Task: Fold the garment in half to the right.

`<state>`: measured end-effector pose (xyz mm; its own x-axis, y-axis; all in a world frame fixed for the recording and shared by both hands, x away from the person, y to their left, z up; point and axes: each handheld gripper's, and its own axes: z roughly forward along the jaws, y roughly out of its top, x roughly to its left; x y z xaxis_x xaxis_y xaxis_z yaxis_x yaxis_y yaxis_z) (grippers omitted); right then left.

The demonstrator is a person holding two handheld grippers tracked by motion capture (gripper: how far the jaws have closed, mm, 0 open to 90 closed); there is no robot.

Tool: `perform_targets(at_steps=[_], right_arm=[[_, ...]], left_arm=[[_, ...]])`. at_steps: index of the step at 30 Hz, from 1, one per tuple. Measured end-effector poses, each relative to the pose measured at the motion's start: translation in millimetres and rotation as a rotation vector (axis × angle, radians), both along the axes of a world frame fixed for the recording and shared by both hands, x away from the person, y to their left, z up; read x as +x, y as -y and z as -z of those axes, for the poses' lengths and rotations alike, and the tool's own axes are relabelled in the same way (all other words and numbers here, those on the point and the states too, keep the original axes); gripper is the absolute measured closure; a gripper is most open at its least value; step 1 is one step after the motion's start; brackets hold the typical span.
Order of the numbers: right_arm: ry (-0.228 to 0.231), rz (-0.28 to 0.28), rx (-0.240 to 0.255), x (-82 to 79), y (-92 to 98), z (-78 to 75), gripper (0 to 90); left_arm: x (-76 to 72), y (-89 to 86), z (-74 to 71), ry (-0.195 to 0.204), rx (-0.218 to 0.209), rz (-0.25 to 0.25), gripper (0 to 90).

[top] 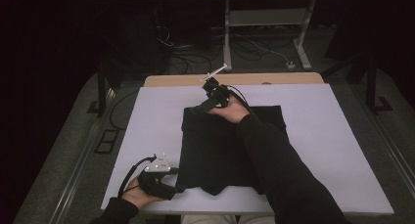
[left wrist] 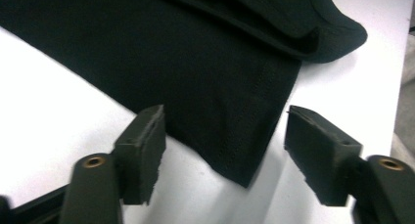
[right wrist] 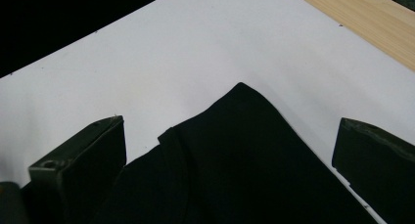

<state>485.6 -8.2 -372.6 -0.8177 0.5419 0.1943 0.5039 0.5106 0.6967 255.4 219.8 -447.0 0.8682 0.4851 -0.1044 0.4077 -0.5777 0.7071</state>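
A folded black garment [top: 215, 150] lies in the middle of the white board [top: 333, 136]. My left gripper [top: 179, 188] rests at the garment's near left corner. In the left gripper view that stitched corner [left wrist: 235, 136] lies between the jaws of the left gripper [left wrist: 225, 121], which stand apart without touching it. My right gripper [top: 195, 109] is at the far left corner. In the right gripper view the right gripper [right wrist: 230, 123] is wide open, with the rounded fold of the garment [right wrist: 244, 160] between its jaws and clear of both. A black sleeve [top: 279, 170] crosses the garment.
The white board lies on a wooden table [top: 244, 79], whose edge shows in the right gripper view [right wrist: 362, 23]. Behind the table stand a white metal frame [top: 266, 18], cables and a power strip [top: 290, 64] on the floor. Bare board lies left and right of the garment.
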Motion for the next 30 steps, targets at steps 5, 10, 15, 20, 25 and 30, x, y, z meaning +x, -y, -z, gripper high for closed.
perform_targets(at_steps=[5, 10, 15, 20, 25, 30], right_arm=[[-0.006, 0.008, 0.006, 4.2, -4.2, 2.7, 0.0], [-0.01, 0.01, 0.005, 8.5, -8.3, 6.8, 0.0], [-0.013, 0.012, 0.006, 13.0, -11.8, 9.7, 0.0], [-0.013, 0.017, 0.004, 16.7, -16.2, 8.6, 0.0], [-0.006, 0.015, 0.011, 20.4, -21.8, 8.4, 0.0], [-0.015, 0.015, 0.012, 25.2, -27.9, 17.3, 0.0]], left_arm=[[0.1, 1.5, -0.1, 0.005, -0.003, -0.005, 42.2], [1.8, 2.5, -0.3, 0.006, -0.001, -0.008, 51.1], [3.3, 3.9, -0.7, -0.001, -0.003, -0.006, 58.0], [4.4, 6.3, -1.0, -0.007, -0.002, -0.009, 63.8], [5.7, 9.5, -1.8, -0.015, 0.004, -0.007, 72.4], [7.8, 13.0, -2.4, -0.016, 0.014, 0.004, 80.9]])
